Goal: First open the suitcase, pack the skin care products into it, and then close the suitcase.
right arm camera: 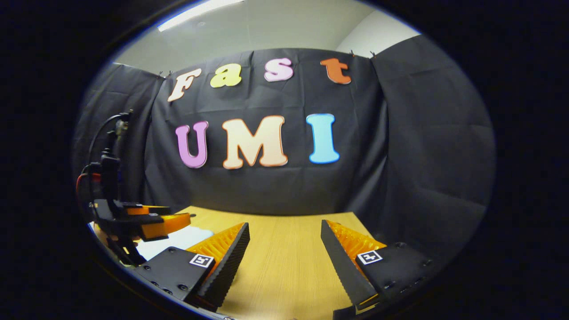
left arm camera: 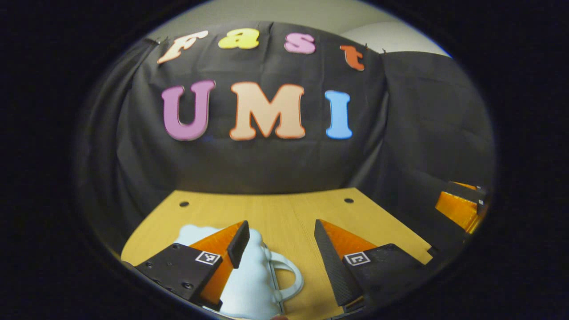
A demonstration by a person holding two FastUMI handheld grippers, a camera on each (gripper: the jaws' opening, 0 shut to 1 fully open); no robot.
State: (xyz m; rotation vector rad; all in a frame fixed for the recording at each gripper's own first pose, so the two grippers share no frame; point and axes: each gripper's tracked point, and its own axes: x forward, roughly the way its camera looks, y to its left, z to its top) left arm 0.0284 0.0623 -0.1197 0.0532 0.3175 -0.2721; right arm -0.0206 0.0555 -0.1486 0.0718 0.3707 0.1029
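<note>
Both the left gripper point(left arm camera: 280, 242) and right gripper point(right arm camera: 284, 244) hover spread wide above the wooden table point(left arm camera: 284, 213), the left just over the pale suitcase point(left arm camera: 253, 284).

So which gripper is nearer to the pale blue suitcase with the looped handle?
Left. The left gripper hangs open just over the pale blue suitcase; the right gripper is open over the bare wooden table, beside it.

Bare desk point(left arm camera: 284, 213) runs open through the frame centre to the black cloth wall point(left arm camera: 266, 164). White suitcase point(left arm camera: 249, 284) blocks lower left in the left gripper view. Other hand-held gripper point(right arm camera: 166, 222) stands at left edge in the right gripper view.
</note>
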